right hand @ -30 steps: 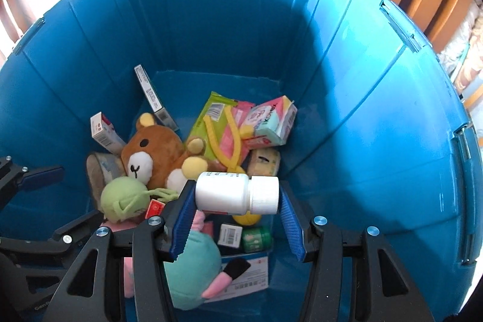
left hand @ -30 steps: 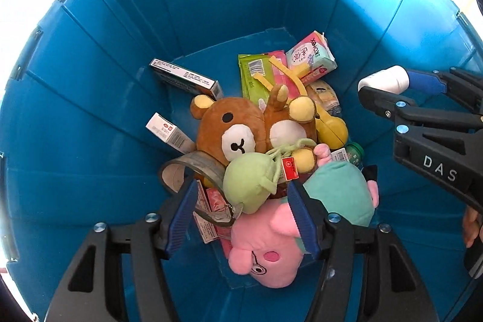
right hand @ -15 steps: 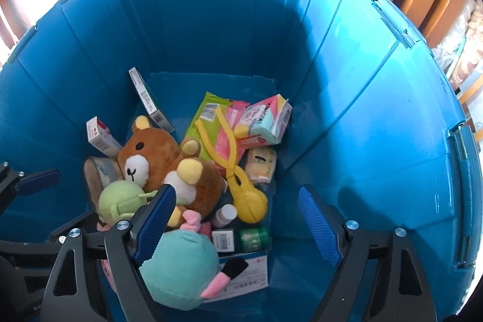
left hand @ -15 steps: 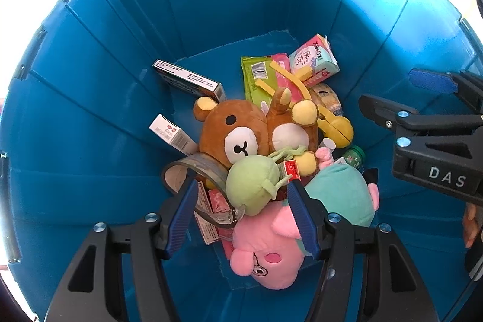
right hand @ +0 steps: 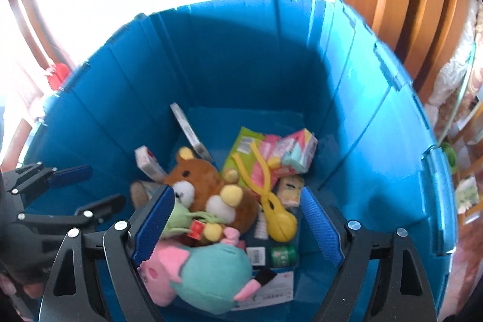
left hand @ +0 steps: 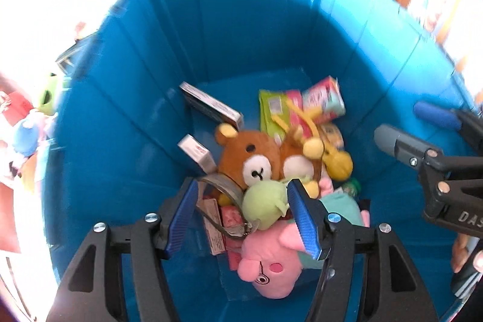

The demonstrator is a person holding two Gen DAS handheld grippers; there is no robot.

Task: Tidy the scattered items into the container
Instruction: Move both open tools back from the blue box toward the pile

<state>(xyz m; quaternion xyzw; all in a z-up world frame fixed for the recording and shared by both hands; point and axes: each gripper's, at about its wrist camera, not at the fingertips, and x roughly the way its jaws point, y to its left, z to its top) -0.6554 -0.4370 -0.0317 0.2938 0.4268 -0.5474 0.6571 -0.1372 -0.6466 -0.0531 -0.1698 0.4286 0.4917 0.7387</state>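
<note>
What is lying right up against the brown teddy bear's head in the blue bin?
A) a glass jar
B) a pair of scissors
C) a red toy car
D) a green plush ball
D: the green plush ball sits touching the brown teddy bear's face, on top of the pile in the blue bin; no car, jar or scissors show.

bin (right hand: 241, 56): bear (right hand: 208, 180) centre | pig (right hand: 211, 270) before | boxes (right hand: 148, 162) left
</note>
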